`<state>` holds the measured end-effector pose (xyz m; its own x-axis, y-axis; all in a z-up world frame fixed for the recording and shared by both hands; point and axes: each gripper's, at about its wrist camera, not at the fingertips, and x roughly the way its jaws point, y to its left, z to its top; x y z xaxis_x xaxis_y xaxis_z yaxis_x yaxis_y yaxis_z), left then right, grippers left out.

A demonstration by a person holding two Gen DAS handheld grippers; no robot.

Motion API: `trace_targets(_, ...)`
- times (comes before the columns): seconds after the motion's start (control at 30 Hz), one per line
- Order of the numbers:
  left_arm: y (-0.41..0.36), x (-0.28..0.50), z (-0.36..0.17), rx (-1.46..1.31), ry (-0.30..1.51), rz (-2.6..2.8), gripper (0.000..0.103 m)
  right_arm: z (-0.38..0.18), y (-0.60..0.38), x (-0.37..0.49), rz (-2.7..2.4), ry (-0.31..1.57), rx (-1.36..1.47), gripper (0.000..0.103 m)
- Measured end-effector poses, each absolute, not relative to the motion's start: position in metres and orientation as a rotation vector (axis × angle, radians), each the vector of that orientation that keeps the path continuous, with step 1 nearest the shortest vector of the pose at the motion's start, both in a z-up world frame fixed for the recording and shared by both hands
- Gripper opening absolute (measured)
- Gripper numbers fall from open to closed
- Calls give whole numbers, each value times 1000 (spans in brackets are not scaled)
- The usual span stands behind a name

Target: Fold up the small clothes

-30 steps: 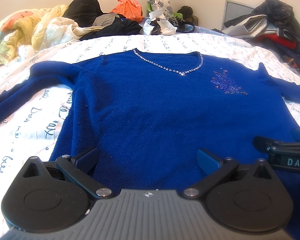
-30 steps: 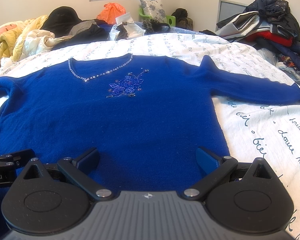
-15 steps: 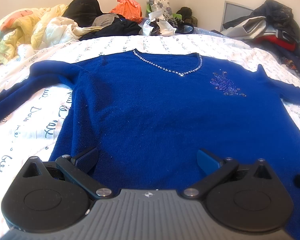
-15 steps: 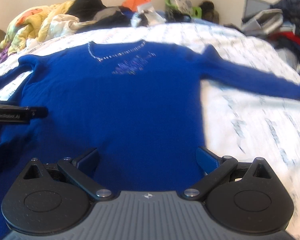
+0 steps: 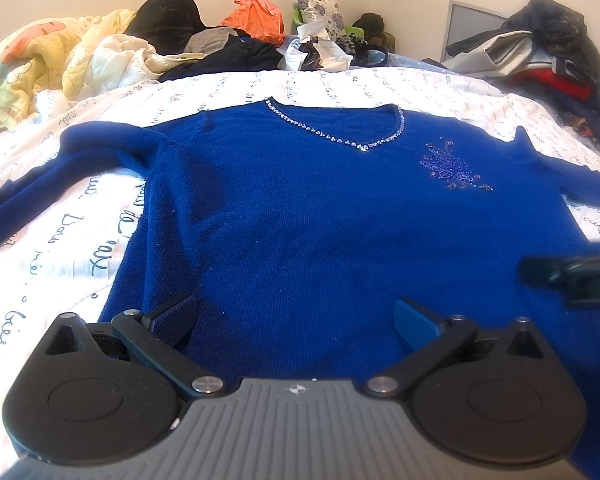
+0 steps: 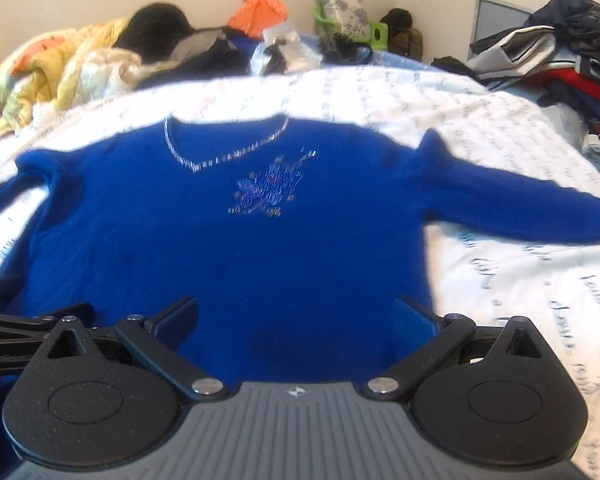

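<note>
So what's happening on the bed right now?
A person holds a tool in each hand over a blue sweater spread flat, front up, on the white bedsheet, both sleeves out to the sides. The left tool and the right tool are both open near the hem and neither grips any fabric. No fold has been made yet. Piles of other clothes lie at the far side.

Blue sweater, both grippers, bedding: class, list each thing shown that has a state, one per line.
blue sweater: spread flat, front up, unfolded, sleeves out to the sides
left gripper: open, holding nothing, over the hem
right gripper: open, holding nothing
yellow quilt: crumpled in a heap
</note>
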<state>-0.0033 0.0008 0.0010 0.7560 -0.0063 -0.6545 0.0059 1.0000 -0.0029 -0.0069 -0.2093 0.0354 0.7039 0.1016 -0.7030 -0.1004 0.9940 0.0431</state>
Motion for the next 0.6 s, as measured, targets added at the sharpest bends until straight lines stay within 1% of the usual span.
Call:
trace_targets(0.03,1,-3,1,0,714,-7,103,29,-210,-3,109,802,18,103)
trace_targets(0.17,1,-3,1,-1,714,-6,103,18,-207,-13,89,713,-2,103)
trace_targets(0.6,2,-5,0,39,708,-19,103,17,-204,-14,78,709,0,103)
